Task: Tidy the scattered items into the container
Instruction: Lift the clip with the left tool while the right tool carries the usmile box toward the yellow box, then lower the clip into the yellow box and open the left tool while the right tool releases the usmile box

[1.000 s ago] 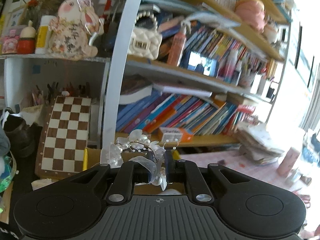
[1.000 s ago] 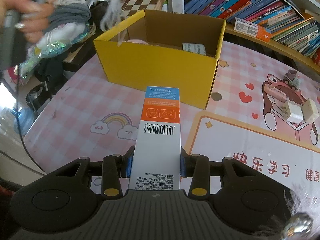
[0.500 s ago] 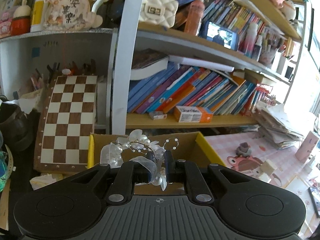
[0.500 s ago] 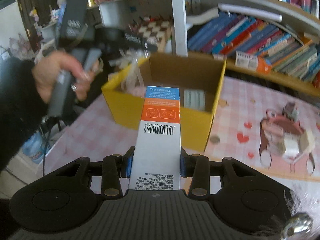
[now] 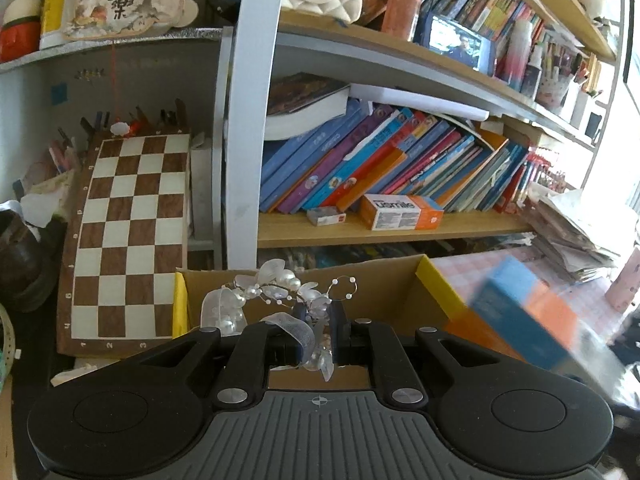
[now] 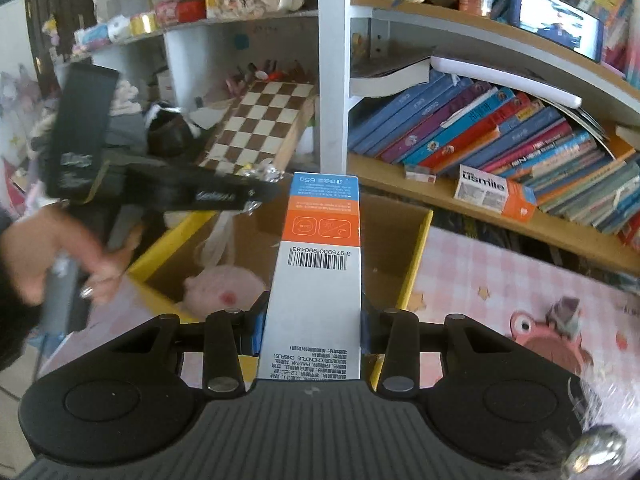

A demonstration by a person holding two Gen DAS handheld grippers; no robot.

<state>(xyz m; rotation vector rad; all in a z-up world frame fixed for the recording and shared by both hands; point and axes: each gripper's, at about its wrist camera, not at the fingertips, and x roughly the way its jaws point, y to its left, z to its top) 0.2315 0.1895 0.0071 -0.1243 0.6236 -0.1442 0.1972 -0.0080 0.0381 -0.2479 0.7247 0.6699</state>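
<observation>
Two grippers: left gripper (image 5: 318,330), right gripper (image 6: 310,322). One yellow box (image 6: 420,248), one hairpiece (image 5: 280,292), one carton (image 6: 320,264), one plush (image 6: 224,290), one chessboard (image 5: 128,236), one hand (image 6: 60,256).

Matt brown cardboard box (image 6: 396,240) with yellow outside, glossy printed paper carton (image 6: 320,276), pearly translucent bead hairpiece (image 5: 280,292)
</observation>
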